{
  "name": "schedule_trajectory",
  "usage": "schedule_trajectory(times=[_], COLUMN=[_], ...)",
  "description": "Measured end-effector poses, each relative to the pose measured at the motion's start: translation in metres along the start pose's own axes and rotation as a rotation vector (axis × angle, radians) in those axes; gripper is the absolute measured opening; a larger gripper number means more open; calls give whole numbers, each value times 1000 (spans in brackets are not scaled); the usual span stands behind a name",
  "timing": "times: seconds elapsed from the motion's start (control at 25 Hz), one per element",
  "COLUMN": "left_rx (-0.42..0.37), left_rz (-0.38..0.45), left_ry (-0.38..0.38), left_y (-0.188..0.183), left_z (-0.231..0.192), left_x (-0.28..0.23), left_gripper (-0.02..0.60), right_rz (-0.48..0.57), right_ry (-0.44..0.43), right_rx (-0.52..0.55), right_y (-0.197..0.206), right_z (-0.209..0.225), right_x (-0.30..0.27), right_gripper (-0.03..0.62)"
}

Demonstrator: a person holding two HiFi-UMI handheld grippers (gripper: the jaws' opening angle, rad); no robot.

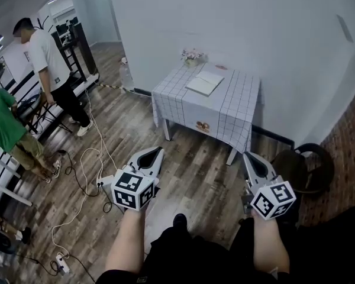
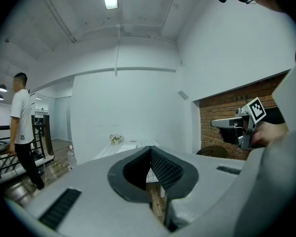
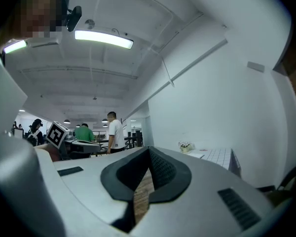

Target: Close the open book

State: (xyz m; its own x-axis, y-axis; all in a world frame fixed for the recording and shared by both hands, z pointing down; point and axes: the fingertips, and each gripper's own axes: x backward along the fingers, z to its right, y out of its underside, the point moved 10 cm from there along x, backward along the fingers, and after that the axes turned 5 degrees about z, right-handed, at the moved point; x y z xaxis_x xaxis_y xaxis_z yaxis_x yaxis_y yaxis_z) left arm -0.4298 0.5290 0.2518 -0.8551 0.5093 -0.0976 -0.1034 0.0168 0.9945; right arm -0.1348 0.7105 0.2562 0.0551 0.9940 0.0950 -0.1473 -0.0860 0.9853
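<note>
The open book (image 1: 205,83) has not been reached yet: it lies across the room from the person, and both tools are far short of it.

Nearest, at the bottom of the head view, the person's forearms hold the left hand-held gripper (image 1: 159,151) and the right hand-held gripper (image 1: 248,156) out in front at about the same height. Each one's own view shows it clenched and empty, the ridged pads meeting at the tips with nothing between them.

Past the tools is a stretch of plank floor (image 1: 195,170), with white cables (image 1: 89,164) trailing across it on the left.

Further on, the bench (image 1: 225,108) stands against the white wall under a checked cloth. The book rests flat on the back part of its top, pages up, with a small bunch of flowers (image 1: 191,55) just beside it at the wall corner. Two people, one in a white shirt (image 1: 44,58) and one in green (image 1: 3,120), stand well off to the left.

I judge this to be the approach step. The next move calls for walking up to the bench, then getting a jaw tip under one cover's outer edge to fold it over.
</note>
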Motion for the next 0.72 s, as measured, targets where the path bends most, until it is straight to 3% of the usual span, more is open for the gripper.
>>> schedule_trajectory(times=[0.36, 0.72], left_rx=[6, 43], left_rz=[2, 34], left_ry=[59, 89], left_y=[6, 15], left_z=[-9, -68], left_x=[-49, -153], left_gripper=[9, 9], right_rz=[-31, -53], right_ry=[41, 24], right_rx=[-18, 65], right_y=[8, -3], right_z=[30, 83], right_x=[-17, -120], right_gripper=[3, 3])
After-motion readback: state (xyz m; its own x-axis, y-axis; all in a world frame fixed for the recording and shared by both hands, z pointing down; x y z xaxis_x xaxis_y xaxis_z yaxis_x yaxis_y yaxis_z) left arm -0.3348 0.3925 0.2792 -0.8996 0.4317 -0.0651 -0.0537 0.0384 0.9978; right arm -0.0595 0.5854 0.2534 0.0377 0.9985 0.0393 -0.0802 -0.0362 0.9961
